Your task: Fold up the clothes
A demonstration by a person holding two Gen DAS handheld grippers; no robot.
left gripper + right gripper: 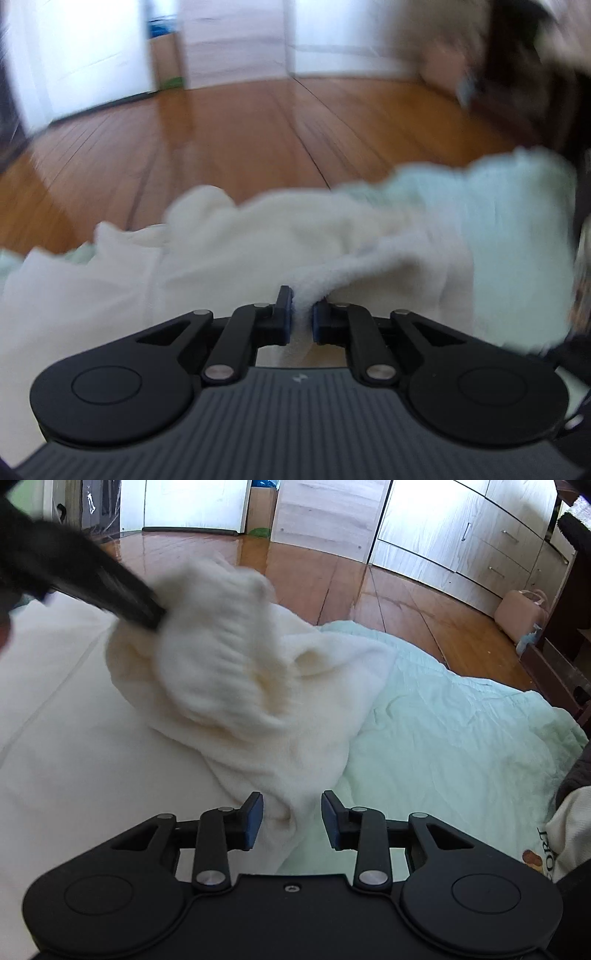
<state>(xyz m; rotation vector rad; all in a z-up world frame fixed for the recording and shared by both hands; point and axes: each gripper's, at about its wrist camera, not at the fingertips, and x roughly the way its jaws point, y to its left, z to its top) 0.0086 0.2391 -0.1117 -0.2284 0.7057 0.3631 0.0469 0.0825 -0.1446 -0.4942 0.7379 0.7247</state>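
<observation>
L gripper (303, 314) jaws pinch fuzzy white garment (236, 664); R gripper (291, 821) jaws apart round its hem.

Home bedroom: wood floor (332, 576), wardrobe drawers (491, 550), bedding (461, 720).

White fleece garments: I count one (229, 672), bunched up on the bed.
Bed covers: I see two, a white sheet (66, 738) on the left and a pale mint quilt (450, 723) on the right.
Grippers: I have two, the left gripper (303, 317) and the right gripper (291, 819).
Cardboard boxes: one (263, 506), far across the wooden floor (314, 576).
Pink bags: one (519, 611), far right on the floor.
Printed cloths: one (565, 834), at the near right edge.
</observation>
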